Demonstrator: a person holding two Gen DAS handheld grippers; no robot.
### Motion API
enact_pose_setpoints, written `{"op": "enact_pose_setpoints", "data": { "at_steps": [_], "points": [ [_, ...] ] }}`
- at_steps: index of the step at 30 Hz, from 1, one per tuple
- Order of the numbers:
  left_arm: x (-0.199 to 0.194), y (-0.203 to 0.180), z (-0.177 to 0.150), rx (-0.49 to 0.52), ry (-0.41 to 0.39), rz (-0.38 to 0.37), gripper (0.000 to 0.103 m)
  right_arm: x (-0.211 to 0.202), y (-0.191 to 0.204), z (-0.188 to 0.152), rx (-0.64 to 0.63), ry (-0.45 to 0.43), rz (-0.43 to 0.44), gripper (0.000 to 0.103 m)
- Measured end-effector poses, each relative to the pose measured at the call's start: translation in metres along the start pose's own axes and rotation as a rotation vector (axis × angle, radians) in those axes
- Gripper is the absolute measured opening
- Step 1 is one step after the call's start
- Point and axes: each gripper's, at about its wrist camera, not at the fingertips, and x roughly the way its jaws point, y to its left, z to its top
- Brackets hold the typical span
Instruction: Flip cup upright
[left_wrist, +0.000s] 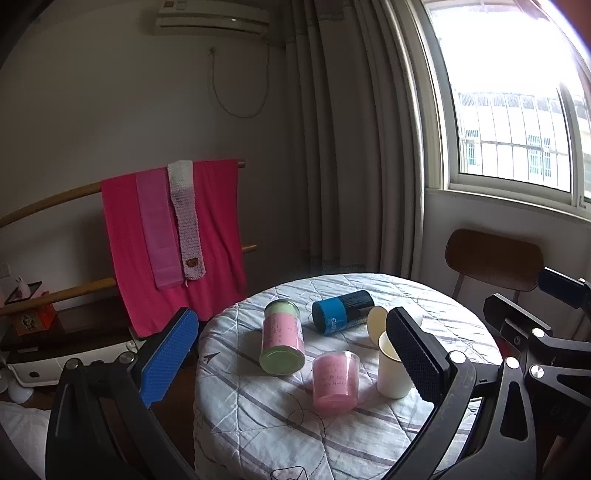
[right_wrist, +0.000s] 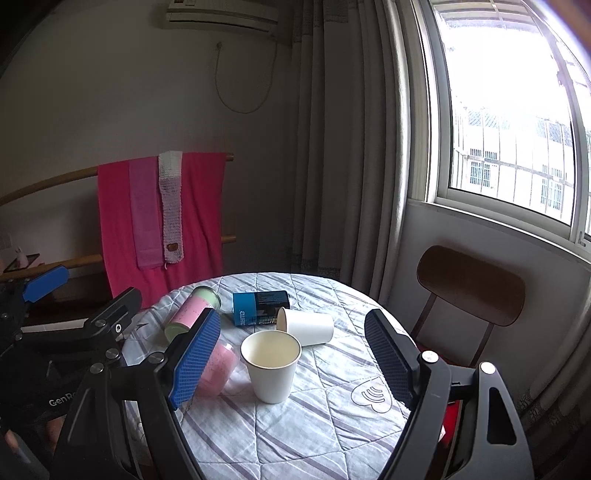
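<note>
A white paper cup (right_wrist: 272, 365) stands upright on the round table; in the left wrist view (left_wrist: 391, 373) my finger partly hides it. A second white paper cup (right_wrist: 308, 326) lies on its side behind it, mouth facing left; only its rim (left_wrist: 376, 320) shows in the left wrist view. My right gripper (right_wrist: 295, 354) is open and empty, held above the upright cup with fingers either side. My left gripper (left_wrist: 291, 354) is open and empty, above the table's left part.
A pink lidded cup (left_wrist: 335, 380) stands on the quilted tablecloth (left_wrist: 258, 424). A green-and-pink jar (left_wrist: 282, 341) and a blue-black can (left_wrist: 341, 312) lie on their sides. A brown chair (right_wrist: 469, 291) stands at the right. Pink towels (left_wrist: 170, 236) hang on a rack at the left.
</note>
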Motion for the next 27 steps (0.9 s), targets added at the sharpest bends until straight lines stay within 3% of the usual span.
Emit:
{"op": "enact_pose_setpoints", "data": {
  "at_steps": [15, 27],
  "points": [
    [-0.029, -0.004, 0.005, -0.02, -0.041, -0.024, 0.103, -0.029, -0.011, -0.002, 0.029, -0.127, 0.029, 0.082],
    [-0.033, -0.015, 0.0, 0.01, -0.001, 0.002, 0.103, -0.026, -0.018, -0.005, 0.07, -0.025, 0.002, 0.082]
  ]
}}
